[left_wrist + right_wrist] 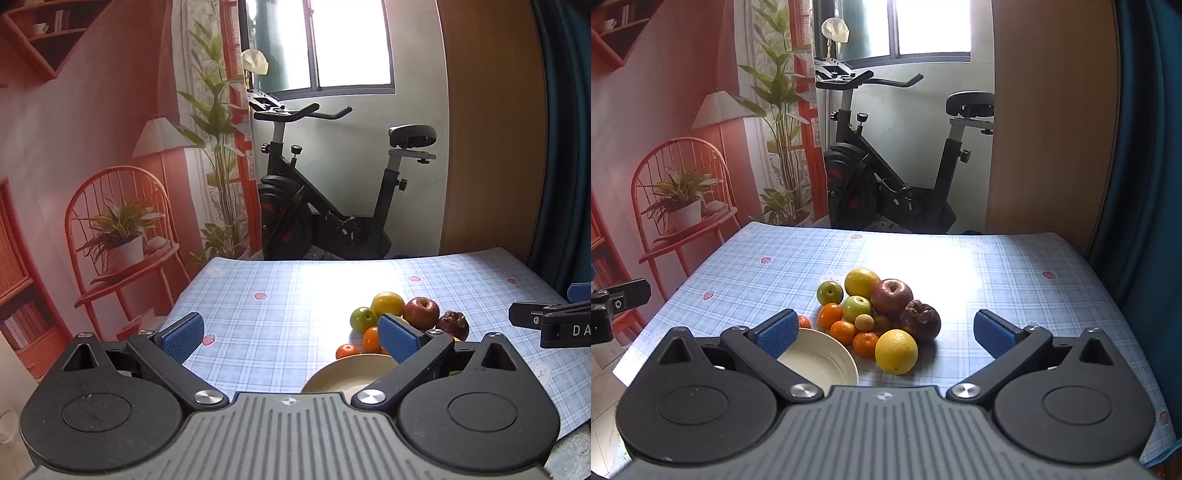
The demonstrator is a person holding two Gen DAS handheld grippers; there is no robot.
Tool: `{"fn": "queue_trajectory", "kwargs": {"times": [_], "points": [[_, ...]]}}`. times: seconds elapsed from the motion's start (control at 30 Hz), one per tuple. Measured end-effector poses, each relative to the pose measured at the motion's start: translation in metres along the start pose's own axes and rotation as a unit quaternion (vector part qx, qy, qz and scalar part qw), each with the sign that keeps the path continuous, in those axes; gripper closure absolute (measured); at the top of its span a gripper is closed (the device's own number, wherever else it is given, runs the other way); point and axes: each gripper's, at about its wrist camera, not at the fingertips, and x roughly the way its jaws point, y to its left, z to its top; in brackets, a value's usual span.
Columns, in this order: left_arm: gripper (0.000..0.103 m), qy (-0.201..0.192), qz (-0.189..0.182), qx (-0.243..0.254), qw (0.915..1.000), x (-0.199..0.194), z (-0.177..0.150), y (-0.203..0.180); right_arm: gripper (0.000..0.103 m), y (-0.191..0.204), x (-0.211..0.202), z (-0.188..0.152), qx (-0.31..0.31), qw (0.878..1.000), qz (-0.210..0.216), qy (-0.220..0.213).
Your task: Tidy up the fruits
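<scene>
A heap of fruit lies on the blue checked tablecloth [997, 266]: two yellow citrus [896, 351], a red apple [891, 297], two green apples [830, 291], a dark mangosteen [921, 319] and several small oranges [842, 331]. A cream plate [827, 363] sits just left of the heap, with no fruit on the part that shows. My right gripper [885, 334] hovers open before the heap, nothing between its blue pads [777, 334]. My left gripper [291, 338] is open too, left of the fruit; its right finger hides part of the plate [351, 373] and the heap.
An exercise bike [886, 166] stands beyond the table's far edge. A wall backdrop with a chair and plants is at the left, a wooden panel [1049, 110] and blue curtain at the right. Each gripper's tip shows at the edge of the other's view.
</scene>
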Motion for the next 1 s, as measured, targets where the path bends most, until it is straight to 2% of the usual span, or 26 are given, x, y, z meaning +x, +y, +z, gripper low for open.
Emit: {"fn": "queue_trajectory", "kwargs": {"times": [0.4, 1.0], "points": [[0.002, -0.013, 0.009, 0.015, 0.9998, -0.009, 0.008, -0.005, 0.0, -0.001, 0.001, 0.005, -0.001, 1.0, 0.0, -0.004], [0.002, -0.036, 0.006, 0.0, 0.9993, -0.015, -0.001, -0.005, 0.001, -0.001, -0.011, -0.001, -0.007, 0.999, -0.007, -0.034]]}}
